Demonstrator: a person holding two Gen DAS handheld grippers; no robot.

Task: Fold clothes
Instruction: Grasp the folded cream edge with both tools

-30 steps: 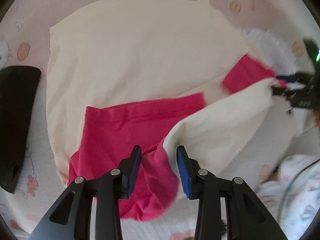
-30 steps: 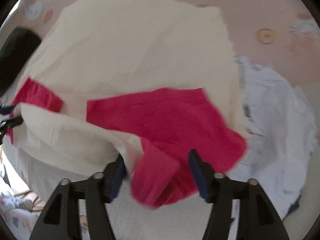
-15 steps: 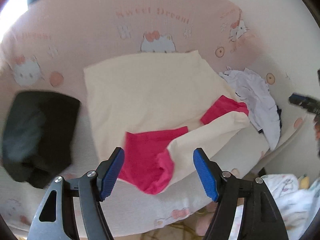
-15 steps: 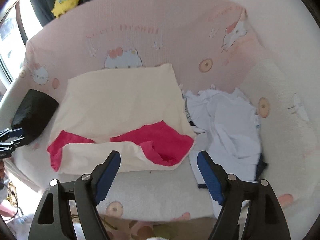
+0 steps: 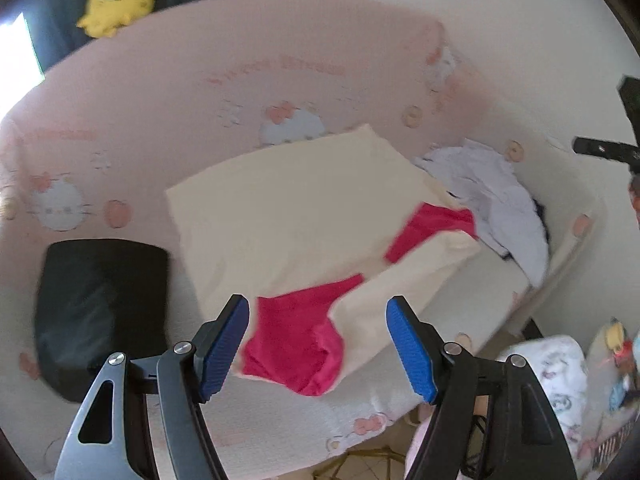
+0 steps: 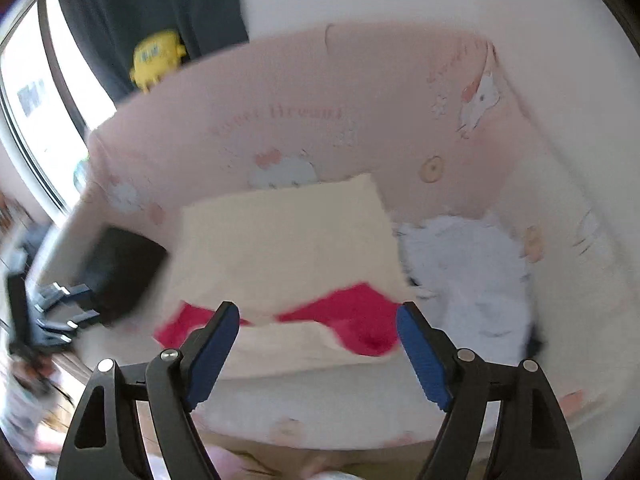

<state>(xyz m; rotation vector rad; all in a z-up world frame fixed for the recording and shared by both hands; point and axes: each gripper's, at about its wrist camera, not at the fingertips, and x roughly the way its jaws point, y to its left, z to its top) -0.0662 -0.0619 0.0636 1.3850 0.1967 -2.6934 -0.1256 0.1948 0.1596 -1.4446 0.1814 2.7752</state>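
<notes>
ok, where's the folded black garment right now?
In the left wrist view the black garment lies at the left on the bed, just left of the cream-and-pink garment and apart from it.

Left gripper (image 5: 318, 344) open above cream-pink garment (image 5: 304, 232) on sofa (image 5: 160, 92).

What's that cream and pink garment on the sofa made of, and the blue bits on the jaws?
Cream and pink garment: looks like soft knit cloth, perhaps cotton jersey, matte; it drapes limp and folds with rounded edges. The exact fibre cannot be told.

Blue pads: probably rubber or soft plastic, with fine ridges across the face, dull sheen. They sit on black arms that look like hard plastic or metal with silver rivets.
</notes>
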